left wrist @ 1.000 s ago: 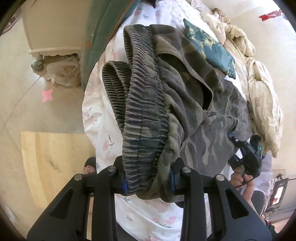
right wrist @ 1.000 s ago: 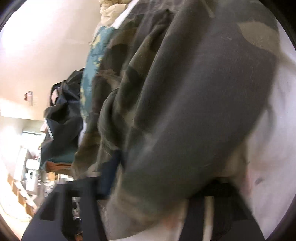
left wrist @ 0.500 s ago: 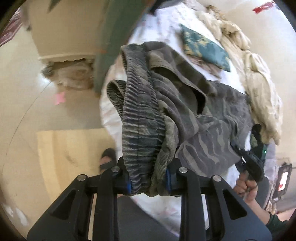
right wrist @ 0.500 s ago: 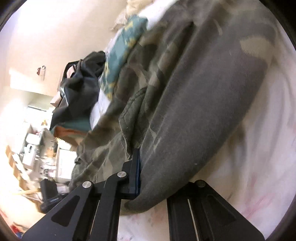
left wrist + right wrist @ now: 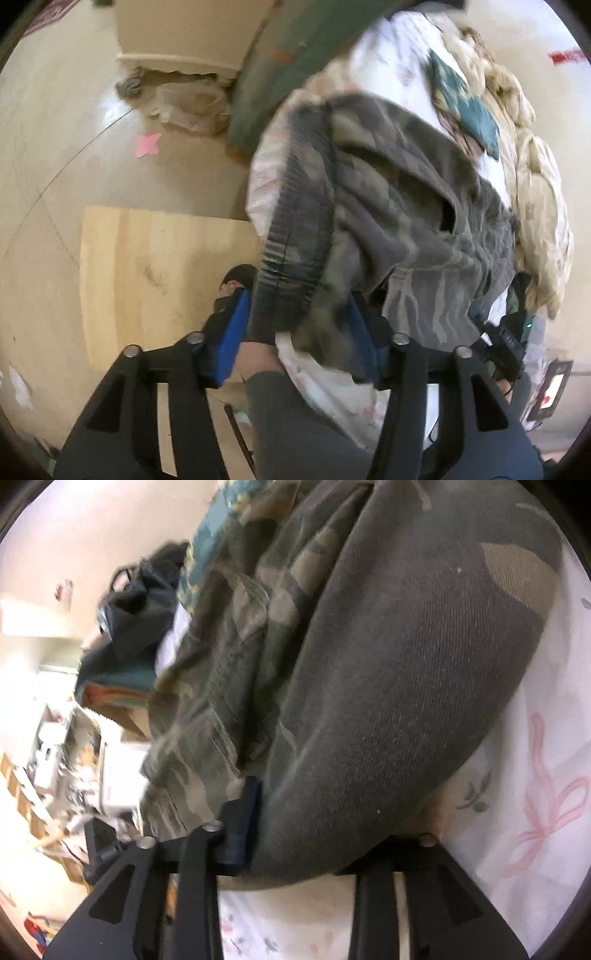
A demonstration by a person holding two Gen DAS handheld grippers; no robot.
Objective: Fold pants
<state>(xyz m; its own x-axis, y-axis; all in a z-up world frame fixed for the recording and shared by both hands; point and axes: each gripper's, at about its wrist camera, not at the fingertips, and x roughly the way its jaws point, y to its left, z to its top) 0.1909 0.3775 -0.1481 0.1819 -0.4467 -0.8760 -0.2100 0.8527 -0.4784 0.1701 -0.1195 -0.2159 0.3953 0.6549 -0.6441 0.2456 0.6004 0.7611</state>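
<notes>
Camouflage pants (image 5: 391,206) lie bunched on a bed with a white floral sheet (image 5: 269,173). Their ribbed elastic waistband (image 5: 295,236) hangs over the bed's edge between the blue pads of my left gripper (image 5: 295,332), whose jaws stand wide apart around it. In the right wrist view the pants (image 5: 369,686) fill the frame, and a thick fold lies between the jaws of my right gripper (image 5: 332,834), which are also spread. The right gripper (image 5: 506,339) shows at the lower right of the left wrist view.
A teal patterned cushion (image 5: 469,107) and a cream quilt (image 5: 539,206) lie farther up the bed. A wooden board (image 5: 159,280), a pink mark (image 5: 147,144) and a plastic bag (image 5: 188,107) are on the floor. Dark clothing (image 5: 129,616) and cluttered shelves (image 5: 55,746) are at left.
My left gripper has opened from its pinch on the waistband, which has dropped onto the bed's edge. My right gripper's jaws have spread wider around the pants fold.
</notes>
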